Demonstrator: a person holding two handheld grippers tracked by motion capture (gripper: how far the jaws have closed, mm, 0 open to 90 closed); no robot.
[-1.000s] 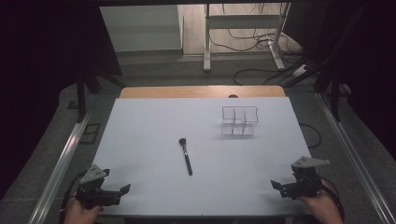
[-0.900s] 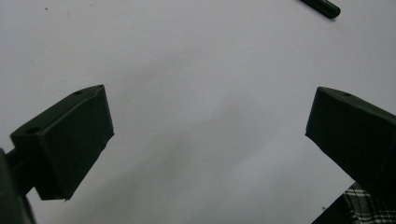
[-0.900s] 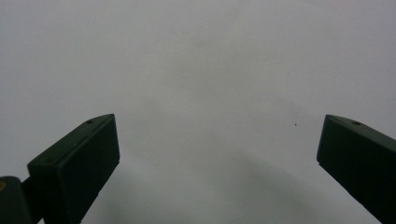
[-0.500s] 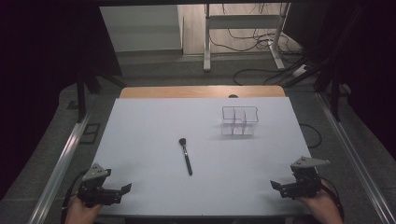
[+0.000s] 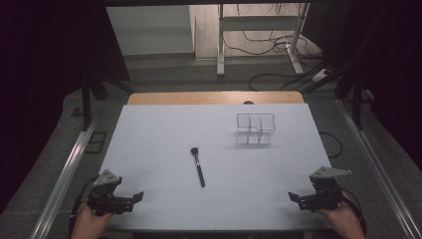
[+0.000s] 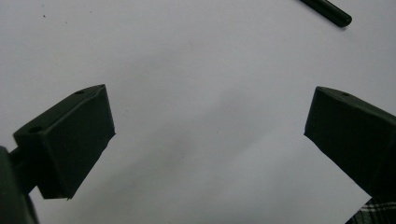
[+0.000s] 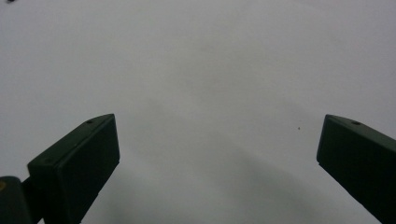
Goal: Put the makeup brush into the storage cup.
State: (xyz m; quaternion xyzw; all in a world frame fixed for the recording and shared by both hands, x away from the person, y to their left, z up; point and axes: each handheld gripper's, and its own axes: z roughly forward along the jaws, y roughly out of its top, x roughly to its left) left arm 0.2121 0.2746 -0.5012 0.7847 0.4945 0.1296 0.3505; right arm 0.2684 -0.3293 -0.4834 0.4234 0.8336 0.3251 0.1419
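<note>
1. Little has moved since the earlier high view: left gripper (image 5: pixel 133 197) and right gripper (image 5: pixel 294 197) stay at the white surface (image 5: pixel 149 149)'s near corners, well apart from the makeup brush (image 5: pixel 197 166) lying mid-surface and the clear divided organizer (image 5: pixel 255 129).
2. Left gripper view: fingers (image 6: pixel 70 140) wide open, empty; brush handle tip at top right. Approach it square across the handle.
3. Right gripper view: fingers (image 7: pixel 77 163) wide open, empty.

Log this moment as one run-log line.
left gripper: open, empty | right gripper: open, empty | makeup brush: flat mid-table, untouched | clear organizer: upright, far right
</note>
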